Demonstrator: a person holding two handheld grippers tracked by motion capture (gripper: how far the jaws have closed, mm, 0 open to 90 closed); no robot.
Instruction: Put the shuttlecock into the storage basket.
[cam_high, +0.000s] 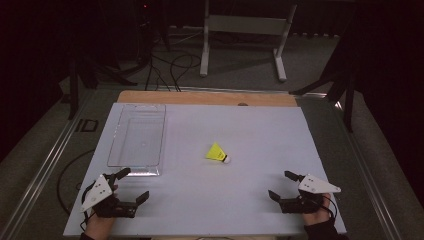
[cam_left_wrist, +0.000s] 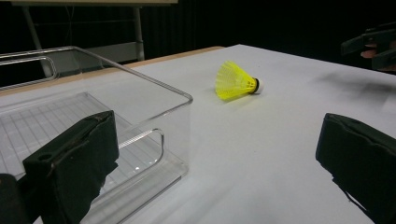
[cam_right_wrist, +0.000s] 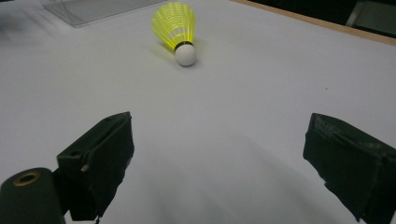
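Jaws of the left gripper (cam_high: 134, 184) and right gripper (cam_high: 280, 184) are held wide open, with nothing between them. A yellow shuttlecock (cam_high: 217, 152) is seen lying on the table (cam_high: 260, 135), well ahead of both.

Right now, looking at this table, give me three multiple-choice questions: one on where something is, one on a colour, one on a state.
1. Where does the shuttlecock lie?
A. in the clear bin
B. on the white table, right of the bin
C. between one gripper's jaws

2. What colour is its skirt?
A. yellow
B. red
C. blue

3. How do the left gripper and right gripper stand?
A. both shut
B. both open, empty
C. one holding the bin

Answers: B, it lies on the bare tabletop; A, bright yellow with a white tip; B, jaws apart with nothing between them.
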